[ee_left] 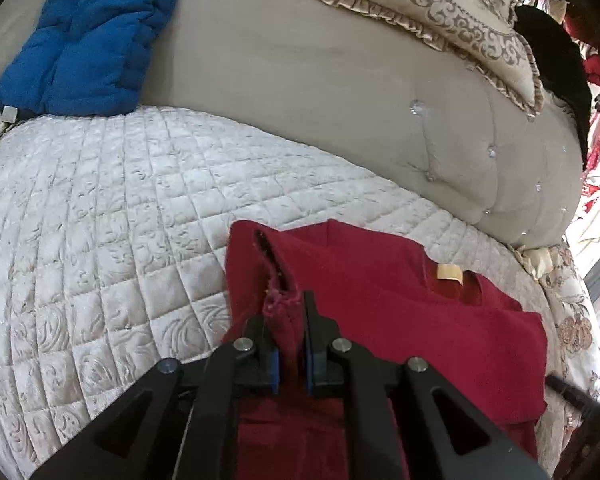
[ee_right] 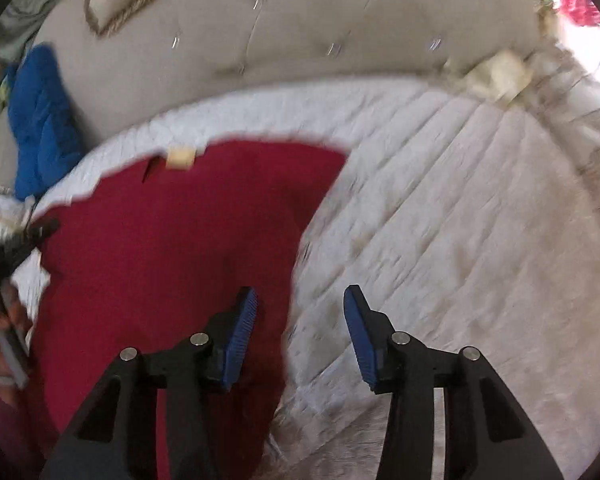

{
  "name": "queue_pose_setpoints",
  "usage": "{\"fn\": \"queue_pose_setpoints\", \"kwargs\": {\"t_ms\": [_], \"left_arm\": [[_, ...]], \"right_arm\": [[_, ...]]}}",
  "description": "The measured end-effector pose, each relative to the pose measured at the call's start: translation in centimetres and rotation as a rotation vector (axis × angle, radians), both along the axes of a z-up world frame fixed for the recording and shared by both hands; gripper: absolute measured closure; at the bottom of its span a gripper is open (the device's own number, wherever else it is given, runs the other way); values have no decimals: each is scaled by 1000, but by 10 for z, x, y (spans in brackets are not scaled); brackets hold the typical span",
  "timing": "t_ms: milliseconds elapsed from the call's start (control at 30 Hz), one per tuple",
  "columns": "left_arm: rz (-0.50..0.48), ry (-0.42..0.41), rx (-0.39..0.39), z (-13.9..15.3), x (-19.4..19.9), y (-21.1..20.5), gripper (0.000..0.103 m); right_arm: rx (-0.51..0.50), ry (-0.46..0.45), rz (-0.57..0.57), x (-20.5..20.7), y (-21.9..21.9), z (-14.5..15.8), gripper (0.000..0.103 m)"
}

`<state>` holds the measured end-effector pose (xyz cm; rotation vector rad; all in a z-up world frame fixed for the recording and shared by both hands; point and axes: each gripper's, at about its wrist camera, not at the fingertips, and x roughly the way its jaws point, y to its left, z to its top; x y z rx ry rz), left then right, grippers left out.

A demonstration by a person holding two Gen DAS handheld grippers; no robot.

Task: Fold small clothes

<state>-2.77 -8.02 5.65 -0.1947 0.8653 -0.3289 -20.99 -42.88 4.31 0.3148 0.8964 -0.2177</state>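
Left gripper [ee_left: 286, 312]: pinching red garment [ee_left: 380, 300] edge.
Right gripper [ee_right: 300, 312]: spread, seemingly empty, blurred, over garment's right edge.
Quilt [ee_right: 480, 240]: open rightward.

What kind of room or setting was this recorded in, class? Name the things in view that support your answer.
Probably a living room at home, on a sofa: a tufted, buttoned beige backrest, a quilted seat cover and a frilled decorative cushion. A red garment lies on the seat for folding.
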Motion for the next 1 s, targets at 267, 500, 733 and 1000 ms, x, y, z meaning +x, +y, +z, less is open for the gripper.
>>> {"fn": "queue_pose_setpoints", "kwargs": {"t_ms": [267,500,733,1000], "left_arm": [[-33,6,17,-3,-2,-10,80],[20,-39,60,9,-8,0,36],[20,-33,124,2,-6,-7,36],[22,45,168,-22,1,-7,33]], "right_arm": [[204,-18,-28,57,-16,-16,85],[17,10,-93,42,-34,-10,103],[13,-81,-84,0,-13,21,90],[-39,91,6,-18,13,-8,92]]}}
